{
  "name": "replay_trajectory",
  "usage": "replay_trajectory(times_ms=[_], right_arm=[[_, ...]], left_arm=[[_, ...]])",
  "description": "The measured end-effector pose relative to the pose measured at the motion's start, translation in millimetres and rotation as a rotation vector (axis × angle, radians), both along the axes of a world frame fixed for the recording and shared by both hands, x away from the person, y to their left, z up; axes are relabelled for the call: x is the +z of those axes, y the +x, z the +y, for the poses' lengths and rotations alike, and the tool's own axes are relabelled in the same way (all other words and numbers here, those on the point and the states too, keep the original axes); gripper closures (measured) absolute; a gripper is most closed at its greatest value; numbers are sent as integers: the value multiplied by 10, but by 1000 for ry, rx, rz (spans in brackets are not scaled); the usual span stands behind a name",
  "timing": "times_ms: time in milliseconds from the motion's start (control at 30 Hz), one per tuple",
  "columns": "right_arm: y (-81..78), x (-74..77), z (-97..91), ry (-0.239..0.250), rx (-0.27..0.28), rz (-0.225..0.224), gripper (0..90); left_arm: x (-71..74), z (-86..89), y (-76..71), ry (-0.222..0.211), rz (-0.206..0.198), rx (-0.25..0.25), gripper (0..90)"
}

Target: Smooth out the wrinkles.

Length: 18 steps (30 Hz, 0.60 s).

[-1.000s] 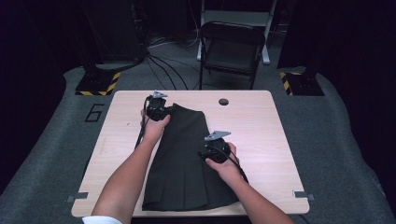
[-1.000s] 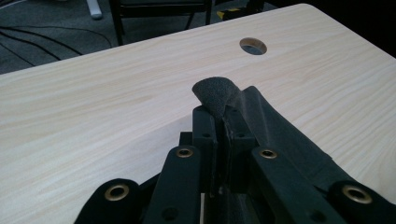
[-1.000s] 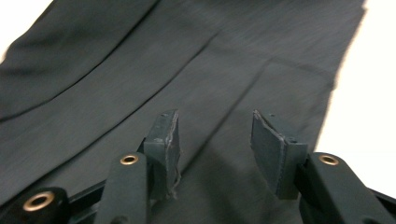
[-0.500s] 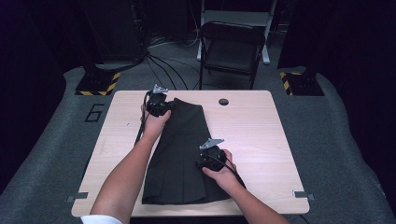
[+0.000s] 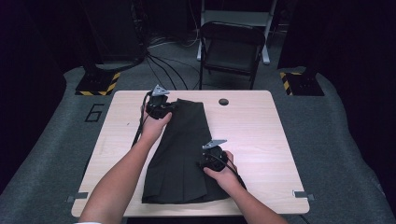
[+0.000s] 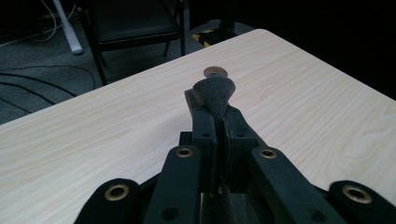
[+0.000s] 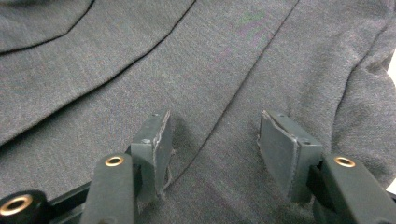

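The wooden worktop [image 5: 261, 140] carried a dark pleated skirt [image 5: 182, 154], lying flat lengthwise down its middle w/ the hem at the near edge. Left tongs [image 5: 172, 106] were at the skirt's far corner, jaws clamped together on a pinch of its fabric [image 6: 214, 91]. Right tongs [image 7: 212, 140], jaws apart & just opening, pressed down on the skirt's right side, cloth between them but not gripped.

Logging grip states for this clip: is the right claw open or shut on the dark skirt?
Open. In the right gripper view the right claw has its jaws apart, over the dark skirt, gripping no fabric.
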State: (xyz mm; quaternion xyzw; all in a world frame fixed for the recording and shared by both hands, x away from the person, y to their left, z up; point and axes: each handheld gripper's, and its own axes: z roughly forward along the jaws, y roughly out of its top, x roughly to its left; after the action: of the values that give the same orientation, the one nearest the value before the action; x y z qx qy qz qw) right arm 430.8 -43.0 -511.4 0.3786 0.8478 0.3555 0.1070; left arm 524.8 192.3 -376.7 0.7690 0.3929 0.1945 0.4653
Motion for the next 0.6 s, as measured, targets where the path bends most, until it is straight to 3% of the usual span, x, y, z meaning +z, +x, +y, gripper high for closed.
replay_trajectory(times_ms=[33,200,600], right_arm=[[-8,-12,10,2,-12,-20,438],[-3,-9,-2,-14,10,-22,439],[-34,-29,1,-4,-2,-35,441]], left_arm=[[11,4,-19,-4,1,-3,852],[73,36,-111,0,-6,-27,852],[162,103,-396,-12,-36,-96,853]])
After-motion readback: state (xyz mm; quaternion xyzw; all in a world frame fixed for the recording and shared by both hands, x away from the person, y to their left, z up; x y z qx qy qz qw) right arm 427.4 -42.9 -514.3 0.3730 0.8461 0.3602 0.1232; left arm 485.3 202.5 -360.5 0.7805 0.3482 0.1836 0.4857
